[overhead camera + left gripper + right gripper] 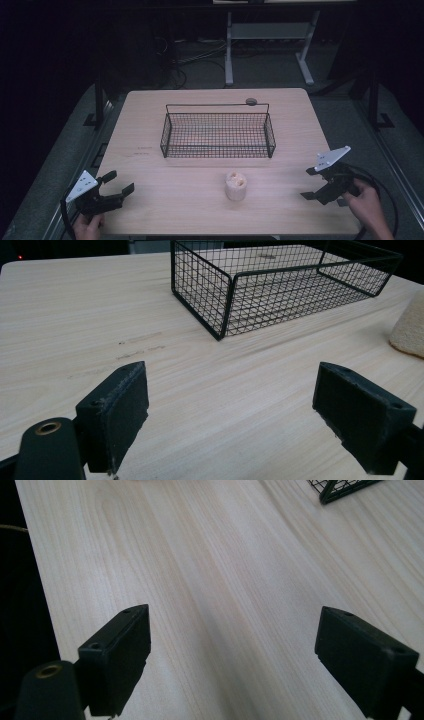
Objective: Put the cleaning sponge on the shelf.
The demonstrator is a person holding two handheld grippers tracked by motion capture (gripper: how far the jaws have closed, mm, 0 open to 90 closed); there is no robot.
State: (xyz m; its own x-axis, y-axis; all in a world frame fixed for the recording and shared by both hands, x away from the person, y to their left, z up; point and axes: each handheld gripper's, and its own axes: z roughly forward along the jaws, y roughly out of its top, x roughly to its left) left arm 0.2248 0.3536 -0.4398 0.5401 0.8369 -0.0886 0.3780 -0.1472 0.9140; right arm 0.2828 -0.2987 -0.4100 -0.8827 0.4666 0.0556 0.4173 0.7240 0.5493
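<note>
A black wire basket (218,134) sits in the middle of the light wooden table (150,200); its near corner (222,332) and one edge (345,490) show in the gripper views. In front of it stands a small pale, spongy lump (235,186), whose edge (410,325) shows in the left gripper view. My left gripper (119,183) rests open at the table's front left, with nothing between its jaws. My right gripper (310,183) is open at the front right, pointing toward the lump, its jaws wide apart over bare wood.
A small dark round object (251,101) lies at the basket's far rim. Beyond the table stand a white metal frame (270,35) and loose cables (185,60) on the floor. The table's left edge (35,580) runs close beside the right gripper.
</note>
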